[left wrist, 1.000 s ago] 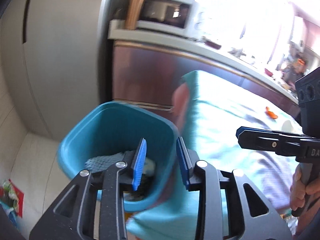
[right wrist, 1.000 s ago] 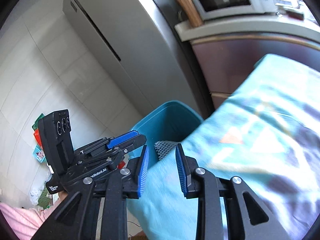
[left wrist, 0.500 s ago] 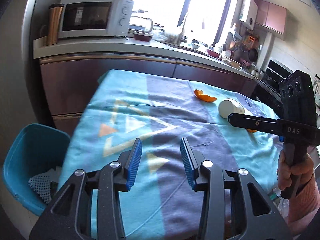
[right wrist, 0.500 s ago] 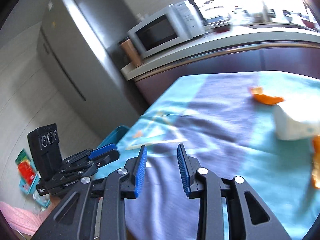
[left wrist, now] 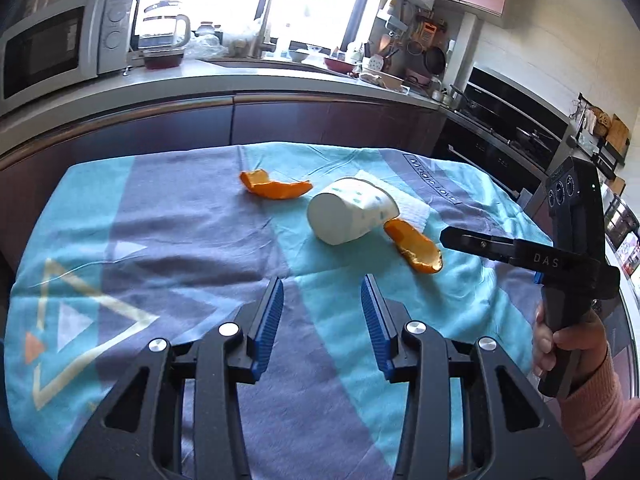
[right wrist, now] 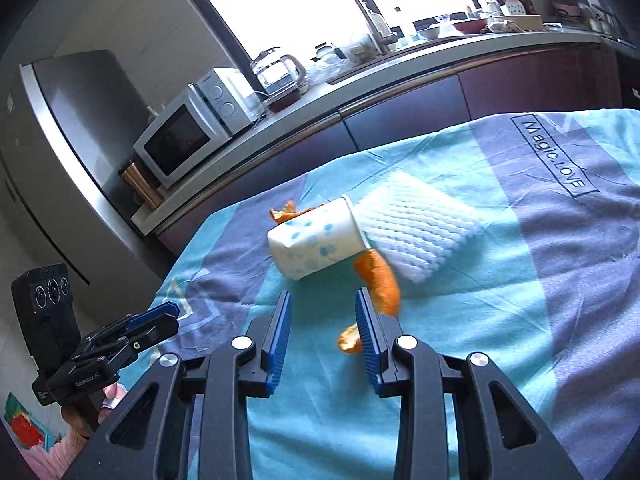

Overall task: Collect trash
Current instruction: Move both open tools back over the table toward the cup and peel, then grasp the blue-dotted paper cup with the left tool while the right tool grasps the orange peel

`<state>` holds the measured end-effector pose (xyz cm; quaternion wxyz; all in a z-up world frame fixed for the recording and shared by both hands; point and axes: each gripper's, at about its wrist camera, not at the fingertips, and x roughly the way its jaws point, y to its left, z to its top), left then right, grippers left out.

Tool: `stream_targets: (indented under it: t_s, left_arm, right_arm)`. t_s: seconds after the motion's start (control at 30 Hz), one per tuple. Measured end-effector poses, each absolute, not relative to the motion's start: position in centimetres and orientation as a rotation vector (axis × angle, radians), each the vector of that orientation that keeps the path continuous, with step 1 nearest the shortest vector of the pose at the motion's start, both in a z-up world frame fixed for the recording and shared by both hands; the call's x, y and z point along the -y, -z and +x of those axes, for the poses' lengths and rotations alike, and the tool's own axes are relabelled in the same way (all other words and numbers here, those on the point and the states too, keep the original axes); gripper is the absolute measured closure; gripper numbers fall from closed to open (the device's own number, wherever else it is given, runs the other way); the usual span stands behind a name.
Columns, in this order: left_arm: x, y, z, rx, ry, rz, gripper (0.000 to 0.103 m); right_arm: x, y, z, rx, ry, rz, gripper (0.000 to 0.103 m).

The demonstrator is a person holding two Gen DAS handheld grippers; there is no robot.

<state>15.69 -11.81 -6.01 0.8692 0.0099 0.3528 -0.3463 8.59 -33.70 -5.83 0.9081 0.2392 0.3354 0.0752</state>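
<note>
Our left gripper [left wrist: 322, 304] hung apart and empty. Our right gripper [right wrist: 323, 320] had just been opening, nothing between, near the paper cup [right wrist: 316, 242].

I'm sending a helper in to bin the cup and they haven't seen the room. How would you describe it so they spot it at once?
Go to the table under the teal and grey cloth in front of the kitchen counter. Near its middle the paper cup lies on its side, between two orange peels and partly over a white ribbed pad. Only it is round and white with blue dots.
</note>
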Motion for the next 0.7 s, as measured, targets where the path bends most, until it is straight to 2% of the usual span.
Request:
stream_targets:
  t_s: [0.03, 0.47, 0.53, 0.7]
  left_arm:
    - [12.8, 6.0, 16.1, -0.746, 0.736, 0.028, 0.063]
    - [20.5, 7.8, 22.1, -0.843, 0.749, 0.055, 0.066]
    - [20.9, 7.8, 22.8, -0.850, 0.749, 0.046, 0.069]
    - [21.5, 7.8, 23.8, -0.862, 0.769, 0.033, 0.087]
  right_arm:
    - [34.1, 6.2, 8.8, -0.698, -0.148, 0.499, 0.066]
    - [36.4, 8.7, 9.7, -0.749, -0.154, 0.567, 0.066]
    - [36.2, 8.7, 9.9, -0.751, -0.161, 0.565, 0.066]
    - [36.0, 8.8, 10.1, -0.759, -0.175, 0.563, 0.069]
